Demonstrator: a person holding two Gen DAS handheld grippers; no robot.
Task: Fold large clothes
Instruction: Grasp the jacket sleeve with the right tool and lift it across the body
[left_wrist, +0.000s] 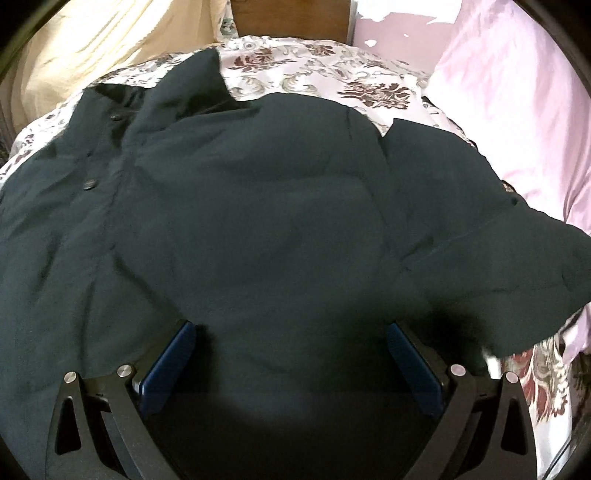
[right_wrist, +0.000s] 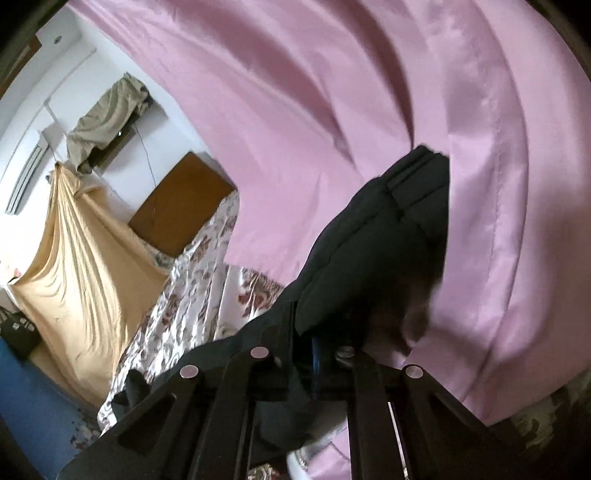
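A large dark puffy jacket (left_wrist: 258, 206) lies spread on a floral bedspread (left_wrist: 314, 70), its snap placket at the left and one sleeve (left_wrist: 480, 229) lifted at the right. My left gripper (left_wrist: 291, 332) is open, its blue pads (left_wrist: 173, 362) held just above the jacket's near part. My right gripper (right_wrist: 317, 350) is shut on the jacket's sleeve (right_wrist: 376, 243), which stands up between the jaws in front of a pink curtain (right_wrist: 332, 92).
A pink curtain (left_wrist: 517, 92) hangs along the bed's right side. A yellow cloth (left_wrist: 92, 44) drapes at the far left. A wooden headboard (left_wrist: 291, 18) stands at the back. A blue floor (right_wrist: 33, 398) lies beside the bed.
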